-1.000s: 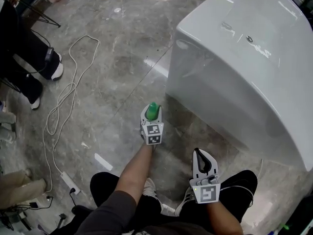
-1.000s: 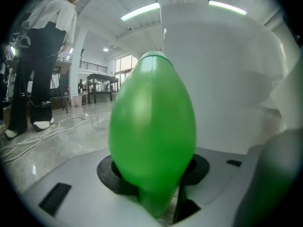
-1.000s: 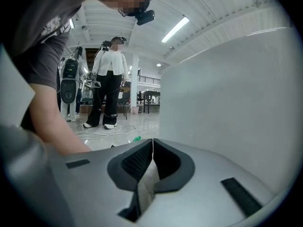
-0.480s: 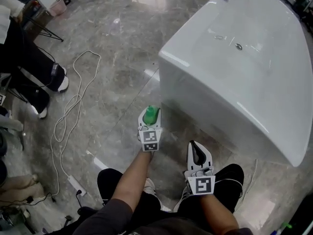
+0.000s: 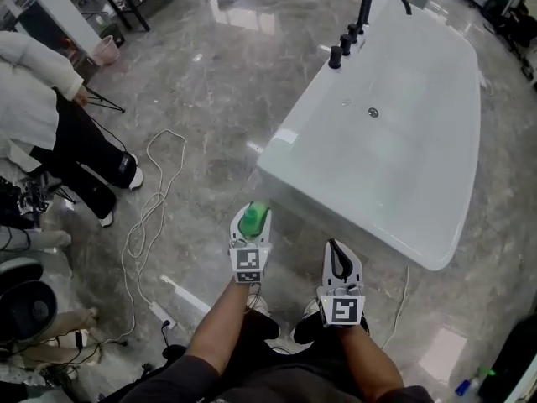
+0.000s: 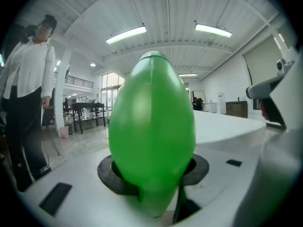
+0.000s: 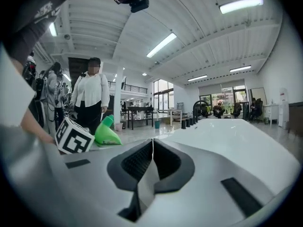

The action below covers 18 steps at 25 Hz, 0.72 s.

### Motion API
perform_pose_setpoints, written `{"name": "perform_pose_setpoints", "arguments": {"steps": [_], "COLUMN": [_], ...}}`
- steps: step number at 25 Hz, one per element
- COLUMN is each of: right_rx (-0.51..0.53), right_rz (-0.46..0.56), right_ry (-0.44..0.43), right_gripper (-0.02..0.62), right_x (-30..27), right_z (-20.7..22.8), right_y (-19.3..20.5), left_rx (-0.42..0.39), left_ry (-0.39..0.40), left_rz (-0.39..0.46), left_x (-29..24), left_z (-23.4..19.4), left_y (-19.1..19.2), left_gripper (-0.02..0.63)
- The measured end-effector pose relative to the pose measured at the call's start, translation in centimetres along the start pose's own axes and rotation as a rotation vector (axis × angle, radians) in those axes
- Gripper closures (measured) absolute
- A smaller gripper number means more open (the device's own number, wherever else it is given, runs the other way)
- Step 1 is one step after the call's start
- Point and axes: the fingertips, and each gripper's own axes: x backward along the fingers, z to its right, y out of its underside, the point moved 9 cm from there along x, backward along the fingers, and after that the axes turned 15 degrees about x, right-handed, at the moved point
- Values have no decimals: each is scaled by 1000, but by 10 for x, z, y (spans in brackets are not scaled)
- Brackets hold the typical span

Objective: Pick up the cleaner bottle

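Observation:
The cleaner bottle (image 5: 252, 220) is bright green, and only its rounded top shows between the jaws of my left gripper (image 5: 252, 215), which is shut on it above the floor beside the bathtub. In the left gripper view the green bottle (image 6: 151, 131) fills the middle, gripped by the black pads (image 6: 110, 174). My right gripper (image 5: 336, 252) hangs to its right with the jaws shut and nothing in them; its pads meet in the right gripper view (image 7: 152, 145). That view also shows the bottle (image 7: 107, 133) and the left gripper's marker cube (image 7: 73, 136) at the left.
A white bathtub (image 5: 281, 159) with a black faucet (image 5: 369, 2) stands ahead and to the right. A white cable (image 5: 149, 212) and a power strip (image 5: 162, 313) lie on the grey marble floor at the left. A person (image 5: 50, 116) stands at far left.
Both grippers have risen with the bottle held in the left one. The head view has lifted, and the whole bathtub and its faucet have come into sight.

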Motion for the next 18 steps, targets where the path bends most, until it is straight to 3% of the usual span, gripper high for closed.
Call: {"name": "perform_pose_setpoints", "arguments": {"steps": [4, 8, 12, 18], "right_rx": [3, -22, -36, -40], "right_rz": [-13, -3, 36, 66], "right_ry": [45, 106, 176, 277], "right_gripper": [577, 577, 577, 577], "right_x": [31, 59, 79, 107], "right_z": [53, 94, 132, 171], "right_y": [-88, -143, -174, -197], "left_rx": [-7, -12, -40, -51], "left_ry": [30, 86, 151, 233], "left_rz": [-2, 22, 43, 52], "left_x": [40, 73, 88, 94], "left_z": [58, 115, 165, 215], "left_y": [-117, -197, -243, -277], "left_gripper": [423, 423, 423, 423]}}
